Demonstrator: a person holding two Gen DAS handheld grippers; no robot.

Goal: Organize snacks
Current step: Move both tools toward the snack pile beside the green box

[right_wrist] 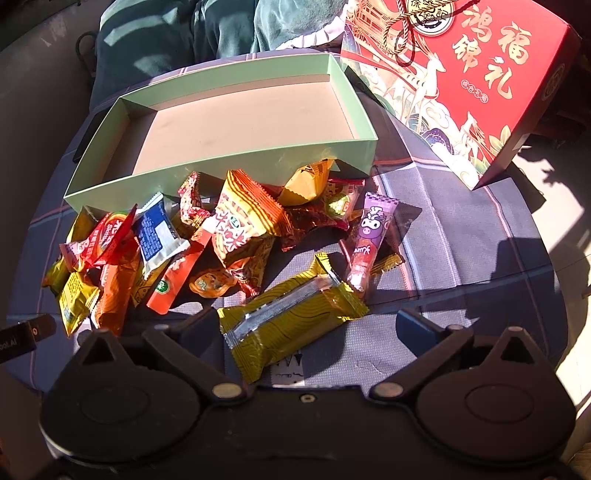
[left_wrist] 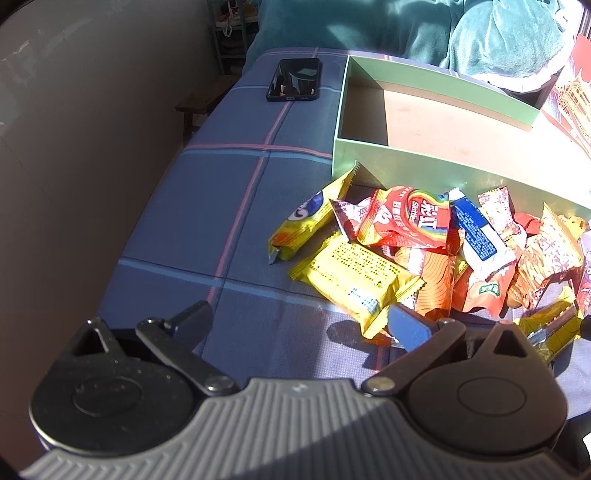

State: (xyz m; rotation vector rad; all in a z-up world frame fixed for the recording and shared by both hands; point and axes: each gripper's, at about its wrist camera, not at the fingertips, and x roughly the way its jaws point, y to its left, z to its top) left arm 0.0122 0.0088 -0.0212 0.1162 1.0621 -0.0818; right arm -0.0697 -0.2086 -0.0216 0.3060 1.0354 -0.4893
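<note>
A heap of wrapped snacks (left_wrist: 461,251) lies on the blue checked cloth, right in front of an empty pale green box (left_wrist: 424,166). My left gripper (left_wrist: 299,323) is open, low over the cloth left of the heap; its right finger tip (left_wrist: 406,328) sits at the corner of a yellow packet (left_wrist: 354,273). In the right wrist view the green box (right_wrist: 221,173) stands behind the heap. My right gripper (right_wrist: 306,325) is open, and a yellow-gold packet (right_wrist: 288,325) lies loose between its wide-spread fingers. A purple stick packet (right_wrist: 369,240) lies just beyond it.
A black phone (left_wrist: 293,79) lies on the cloth left of the green box. A red gift box (right_wrist: 480,74) leans at the back right. A person in teal clothes (left_wrist: 369,22) sits behind the table. The table edge (left_wrist: 147,229) drops off on the left.
</note>
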